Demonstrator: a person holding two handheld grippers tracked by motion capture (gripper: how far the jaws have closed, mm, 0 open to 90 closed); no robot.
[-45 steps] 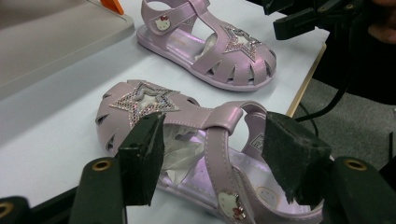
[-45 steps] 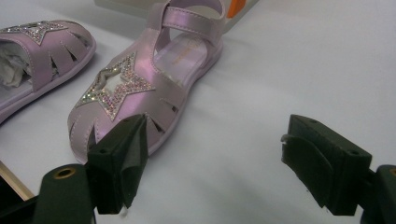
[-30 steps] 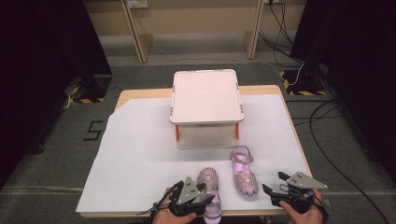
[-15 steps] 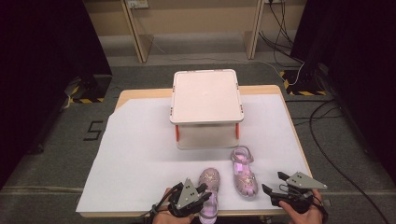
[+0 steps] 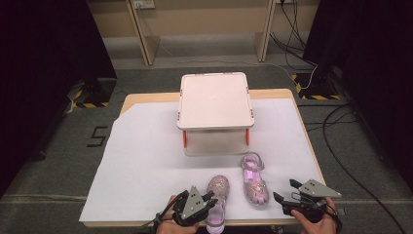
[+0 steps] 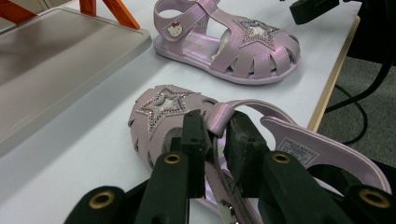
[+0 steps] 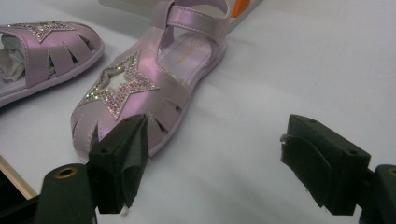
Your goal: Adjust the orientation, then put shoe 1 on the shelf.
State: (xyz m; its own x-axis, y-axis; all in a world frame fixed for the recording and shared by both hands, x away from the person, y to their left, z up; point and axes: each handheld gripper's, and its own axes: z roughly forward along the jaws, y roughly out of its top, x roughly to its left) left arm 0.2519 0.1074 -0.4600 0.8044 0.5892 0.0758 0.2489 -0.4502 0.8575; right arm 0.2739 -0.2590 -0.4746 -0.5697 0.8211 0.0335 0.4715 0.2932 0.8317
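Observation:
Two pink sandals with glitter stars lie on the white-covered table (image 5: pixel 146 161) near its front edge. My left gripper (image 5: pixel 208 200) (image 6: pixel 215 133) is shut on the ankle strap (image 6: pixel 219 115) of the near sandal (image 5: pixel 217 192) (image 6: pixel 161 109); its jaws have just been closing with the strap between them. The other sandal (image 5: pixel 254 179) (image 6: pixel 229 42) (image 7: pixel 140 88) lies a little farther right. Beside its toe, my right gripper (image 5: pixel 285 191) (image 7: pixel 219 154) stands open, with nothing between its fingers.
A white lidded box (image 5: pixel 215 109) (image 6: pixel 56 60) with orange latches stands in the table's middle, just behind the sandals. The table's front edge runs right under both hands. Cables lie on the floor (image 5: pixel 341 146) at the right.
The left gripper's jaws have drawn together on the near sandal's strap. Both hands and both sandals stay where they were.

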